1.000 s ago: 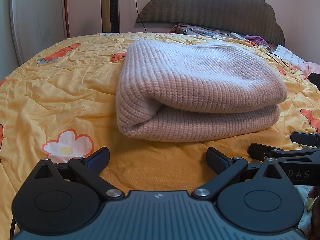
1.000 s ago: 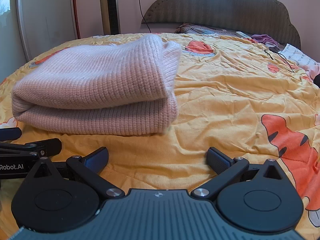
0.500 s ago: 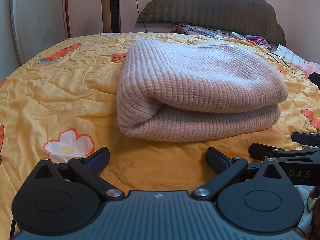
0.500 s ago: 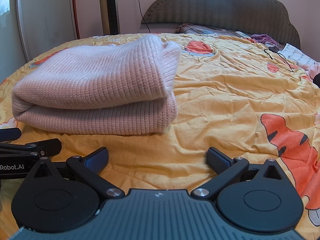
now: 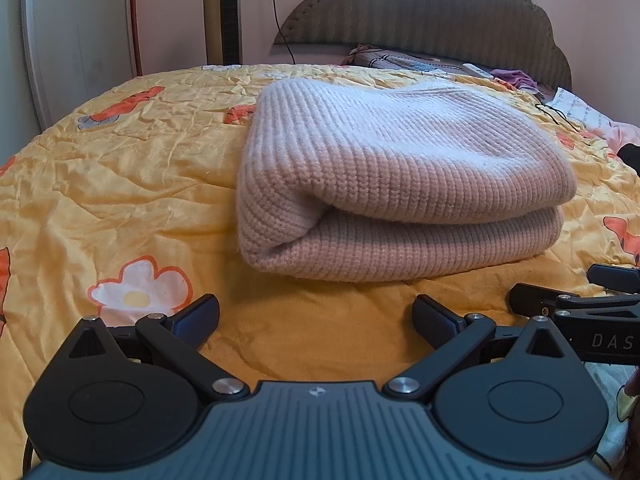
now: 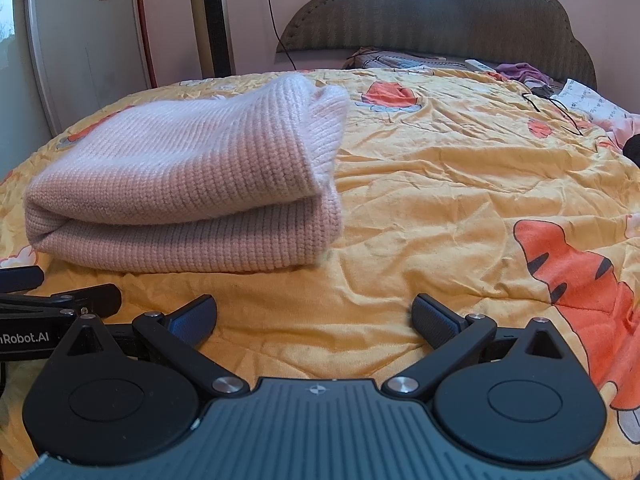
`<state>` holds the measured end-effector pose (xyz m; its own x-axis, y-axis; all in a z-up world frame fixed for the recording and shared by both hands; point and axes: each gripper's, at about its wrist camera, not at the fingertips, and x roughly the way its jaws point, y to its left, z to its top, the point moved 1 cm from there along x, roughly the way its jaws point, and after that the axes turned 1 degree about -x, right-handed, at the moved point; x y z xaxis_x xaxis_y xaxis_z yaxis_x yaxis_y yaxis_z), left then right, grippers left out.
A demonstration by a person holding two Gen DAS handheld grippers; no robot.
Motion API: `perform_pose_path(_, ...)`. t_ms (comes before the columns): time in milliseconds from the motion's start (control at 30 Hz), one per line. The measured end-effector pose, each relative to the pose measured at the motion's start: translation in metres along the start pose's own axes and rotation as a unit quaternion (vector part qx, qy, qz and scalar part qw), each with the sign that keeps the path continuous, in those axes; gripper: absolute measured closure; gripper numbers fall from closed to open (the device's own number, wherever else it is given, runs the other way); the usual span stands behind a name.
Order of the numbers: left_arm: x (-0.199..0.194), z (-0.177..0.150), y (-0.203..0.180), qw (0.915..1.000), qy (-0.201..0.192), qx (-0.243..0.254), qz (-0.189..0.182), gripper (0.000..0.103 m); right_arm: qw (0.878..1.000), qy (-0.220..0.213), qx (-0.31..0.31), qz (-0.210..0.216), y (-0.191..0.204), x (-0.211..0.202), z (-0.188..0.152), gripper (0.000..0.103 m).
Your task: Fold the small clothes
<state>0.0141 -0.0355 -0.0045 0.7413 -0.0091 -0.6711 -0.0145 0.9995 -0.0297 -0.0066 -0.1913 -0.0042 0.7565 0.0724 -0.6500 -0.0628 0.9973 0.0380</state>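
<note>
Left wrist view looks low across a bed whose yellow quilt (image 5: 132, 184) is creased and printed with orange animals and a white flower (image 5: 140, 286). On it lies the sweater (image 5: 396, 184), a pale pink knit folded into a thick block of two layers, its rounded fold facing this camera on the left side. The left tongs (image 5: 316, 316) sit low over bare quilt just in front of the sweater, spread wide with nothing between the fingers and no contact with the knit. At the right edge of this view the right tongs (image 5: 560, 292) show from the side, near the sweater's near right corner but apart from it. Right wrist view has the sweater (image 6: 188, 184) to the left of centre, open edges stacked at its right end, and the quilt (image 6: 460, 184) stretching off to the right with a large orange tiger print (image 6: 576, 272). The right tongs (image 6: 314, 316) are likewise wide open and empty, over bare fabric, and the left tongs (image 6: 60, 292) appear at the left edge beside the sweater's near corner. Behind the bed stand a dark scalloped headboard (image 6: 440, 12), a tall tower fan (image 6: 212, 20) and a pink wall; loose clothes and papers lie by the pillows at the far right.
</note>
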Motion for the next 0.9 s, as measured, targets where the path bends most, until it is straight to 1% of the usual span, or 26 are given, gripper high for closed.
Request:
perform_pose_path(300, 0.0004, 0.0004, -0.0032, 0.9999, 0.005, 0.007, 0.007, 0.000, 1.000, 0.006, -0.015, -0.010, 0.0050, 0.0017, 0.0005, 0.002)
perform_pose_path(900, 0.0024, 0.0019, -0.0053, 0.9997, 0.014, 0.011, 0.014, 0.000, 1.000, 0.009, -0.016, -0.012, 0.0054, -0.0001, 0.0001, 0.002)
